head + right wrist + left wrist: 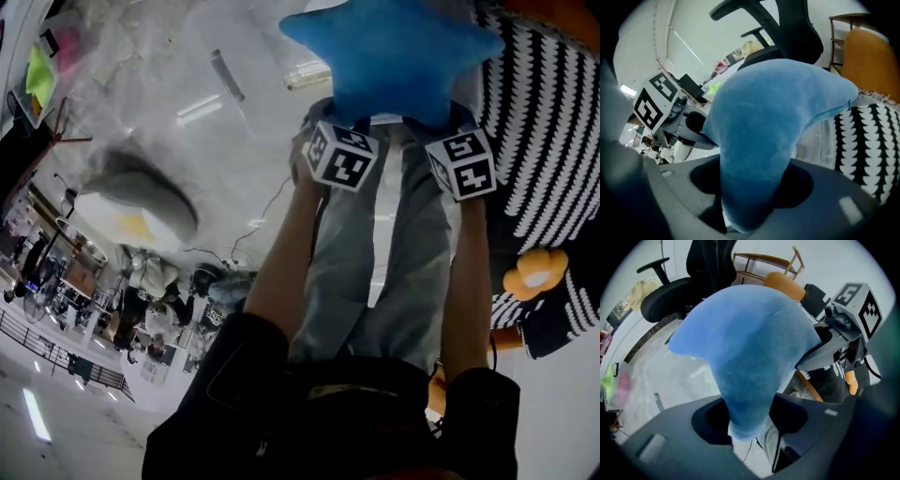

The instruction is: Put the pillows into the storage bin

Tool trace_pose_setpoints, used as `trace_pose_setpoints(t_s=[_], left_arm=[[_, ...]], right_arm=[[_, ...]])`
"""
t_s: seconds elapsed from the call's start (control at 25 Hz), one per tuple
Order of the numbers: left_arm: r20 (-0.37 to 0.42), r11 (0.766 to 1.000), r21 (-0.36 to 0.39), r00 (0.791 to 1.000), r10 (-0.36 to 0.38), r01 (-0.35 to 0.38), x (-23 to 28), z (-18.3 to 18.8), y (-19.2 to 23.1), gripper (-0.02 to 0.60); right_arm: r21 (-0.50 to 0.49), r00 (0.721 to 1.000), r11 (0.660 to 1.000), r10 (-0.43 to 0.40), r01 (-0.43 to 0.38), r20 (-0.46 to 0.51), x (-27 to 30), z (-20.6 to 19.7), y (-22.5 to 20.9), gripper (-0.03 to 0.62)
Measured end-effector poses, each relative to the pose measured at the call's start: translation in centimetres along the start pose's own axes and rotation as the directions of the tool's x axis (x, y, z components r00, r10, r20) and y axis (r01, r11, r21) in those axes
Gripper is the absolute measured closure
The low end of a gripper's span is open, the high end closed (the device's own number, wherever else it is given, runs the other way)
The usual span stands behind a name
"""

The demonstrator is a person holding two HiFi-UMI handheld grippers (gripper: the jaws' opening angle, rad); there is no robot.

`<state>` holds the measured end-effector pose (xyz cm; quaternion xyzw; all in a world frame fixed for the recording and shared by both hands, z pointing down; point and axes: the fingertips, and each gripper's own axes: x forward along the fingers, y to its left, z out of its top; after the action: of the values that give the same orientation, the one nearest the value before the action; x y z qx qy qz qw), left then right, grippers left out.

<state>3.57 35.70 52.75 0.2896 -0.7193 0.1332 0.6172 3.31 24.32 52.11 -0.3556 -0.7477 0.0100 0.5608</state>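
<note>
Holds a blue star-shaped pillow (389, 56) raised at 12 o'clock of the head view, with one lower point in each tong.

Shows, in the left gripper view, the left gripper (749, 417) partly open and clamped on a pillow point at 7 o'clock of the star, with the plush pinched narrow between the jaws.

Shows, in the right gripper view, the right gripper (750, 187) likewise partly open and clamped on the point at 5 o'clock of the star, with thicker plush filling the gap from jaw to jaw.

Records both forearms (291, 253) reaching up from 6 o'clock, side by side, with the marker cubes just below the pillow.

Records a black-and-white patterned cushion (539, 141) at 3 o'clock, just beside the star, and an orange plush piece (534, 272) below it at 4 o'clock.

Records clear plastic (187, 84) at 10 o'clock and a white cushion with a yellow centre (136, 216) at 9 o'clock, well apart from the star.

Cannot tell whether that plastic belongs to a bin.

Notes a black office chair (670, 296) behind the pillow in the left gripper view.
</note>
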Motion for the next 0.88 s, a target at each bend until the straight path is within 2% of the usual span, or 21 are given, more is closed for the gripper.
trace_pose_setpoints(t_s=[0.12,0.2,0.28,0.32,0.4,0.48,0.56,0.72,0.84,0.88], left_arm=[[0.007,0.996,-0.086,1.000,-0.008,0.009,0.4,0.2,1.2,0.299],[0.009,0.990,-0.140,1.000,-0.006,0.008,1.1,0.7,1.8,0.276],[-0.005,0.989,-0.143,0.999,0.048,-0.048,1.9,1.2,2.9,0.273],[-0.018,0.989,-0.121,0.996,0.085,-0.086,2.2,1.3,3.4,0.301],[-0.035,0.990,-0.066,0.991,0.126,-0.128,2.3,1.0,3.9,0.442],[-0.027,0.992,-0.052,0.993,0.113,-0.114,2.0,1.2,3.9,0.485],[-0.011,0.993,-0.075,0.996,0.086,-0.087,1.5,1.9,3.9,0.565],[0.044,0.989,-0.148,0.999,-0.011,0.017,0.2,2.8,1.7,0.571],[0.067,0.992,-0.116,0.997,-0.039,0.047,-0.2,4.1,0.0,0.571],[0.069,0.994,-0.099,0.996,-0.049,0.055,-0.3,4.7,-0.6,0.571]], right_arm=[[0.021,0.997,1.000,-0.008,0.007,0.076,0.7,1.4,-1.2,0.263],[0.067,0.994,0.995,-0.081,0.076,0.075,1.1,1.5,-3.1,0.233],[0.091,0.989,0.986,-0.145,0.141,0.038,1.6,1.1,-4.6,0.233],[0.096,0.987,0.984,-0.156,0.153,0.026,1.9,0.8,-4.7,0.233],[0.100,0.988,0.983,-0.153,0.151,0.019,2.1,-0.1,-4.3,0.233],[0.119,0.989,0.983,-0.147,0.143,0.023,2.0,-0.7,-4.0,0.233],[0.159,0.989,0.978,-0.142,0.135,0.036,1.6,-0.8,-4.2,0.233],[0.241,0.988,0.964,-0.134,0.110,0.083,-0.2,-2.0,-3.6,0.239],[0.320,0.979,0.943,-0.145,0.092,0.146,-2.0,-2.3,-3.6,0.276],[0.345,0.972,0.933,-0.166,0.100,0.167,-2.8,-2.5,-3.8,0.333]])
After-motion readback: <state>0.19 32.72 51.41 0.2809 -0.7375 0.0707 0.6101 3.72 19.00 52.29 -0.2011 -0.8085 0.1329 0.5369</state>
